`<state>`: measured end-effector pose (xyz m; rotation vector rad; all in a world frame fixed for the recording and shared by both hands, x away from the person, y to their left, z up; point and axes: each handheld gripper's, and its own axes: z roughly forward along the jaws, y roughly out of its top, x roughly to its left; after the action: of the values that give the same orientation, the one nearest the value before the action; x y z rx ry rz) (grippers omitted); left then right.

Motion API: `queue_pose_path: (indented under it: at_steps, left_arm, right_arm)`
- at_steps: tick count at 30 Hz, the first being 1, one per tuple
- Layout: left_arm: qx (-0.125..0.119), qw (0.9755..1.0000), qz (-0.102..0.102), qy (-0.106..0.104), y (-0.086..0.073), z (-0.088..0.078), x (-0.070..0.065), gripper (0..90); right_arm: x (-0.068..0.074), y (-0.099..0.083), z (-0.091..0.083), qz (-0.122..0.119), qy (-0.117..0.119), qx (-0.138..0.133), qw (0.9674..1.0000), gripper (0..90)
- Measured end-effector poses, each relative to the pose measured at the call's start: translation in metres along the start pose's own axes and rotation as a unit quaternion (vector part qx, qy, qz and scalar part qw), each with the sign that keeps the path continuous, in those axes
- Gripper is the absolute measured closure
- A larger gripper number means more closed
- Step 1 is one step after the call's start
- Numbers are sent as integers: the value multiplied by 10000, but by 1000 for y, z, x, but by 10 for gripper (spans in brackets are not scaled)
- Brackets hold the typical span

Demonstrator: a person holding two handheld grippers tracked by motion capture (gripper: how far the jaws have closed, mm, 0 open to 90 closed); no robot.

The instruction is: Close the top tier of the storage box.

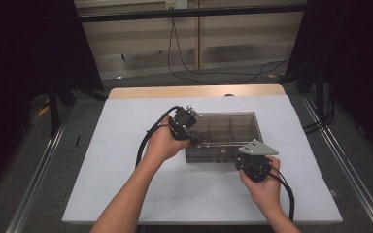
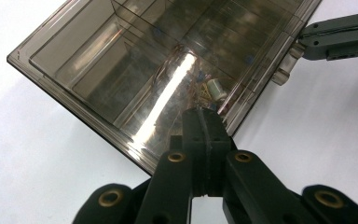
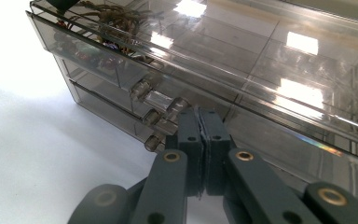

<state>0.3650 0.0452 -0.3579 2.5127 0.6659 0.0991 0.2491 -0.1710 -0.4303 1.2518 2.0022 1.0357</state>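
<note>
White sheeting covers the counter (image 1: pixel 126 145), whose wooden far edge shows beyond it, with dark curtains at both sides and cables on the grey floor behind. Left gripper (image 2: pixel 204 114): jaws clenched flat together with nothing between them, tips resting at the near-left corner of the lid of the compartment box (image 2: pixel 135 60); in the high view this gripper (image 1: pixel 190 138) sits at the box's left end, held in the left hand (image 1: pixel 162 145). Right gripper (image 3: pixel 200 114): jaws likewise pressed together on nothing, tips set against the box's front wall just beside a clear latch (image 3: pixel 161 105); whether they actually touch the wall cannot be told. In the high view it (image 1: pixel 233 154) lies at the box's near long edge, right of centre, carried by the right hand (image 1: pixel 264 187) and topped by a grey three-cornered plate (image 1: pixel 257 148). Compartment box: smoky transparent plastic, shallow and rectangular, lid down, lying flat at the middle of the counter; long axis runs left to right across the counter, the latched long side facing the person, the opposite long side toward the far edge. Interior divided by partitions into rows of cells; a tangle of thin wires and small coloured parts (image 2: pixel 200 88) occupies a cell at the near-left corner, under the left gripper's tips. Black cables (image 1: pixel 143 143) trail from both grippers toward the person.
</note>
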Motion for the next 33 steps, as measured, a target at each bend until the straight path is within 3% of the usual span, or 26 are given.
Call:
queue_pose_path:
  at_steps: [33]
  left_arm:
    - [10, 10000, 27, -19, 0, 0, 1, 900]
  right_arm:
    - [-2, 3, 6, 6, -56, -5, 10000, 889]
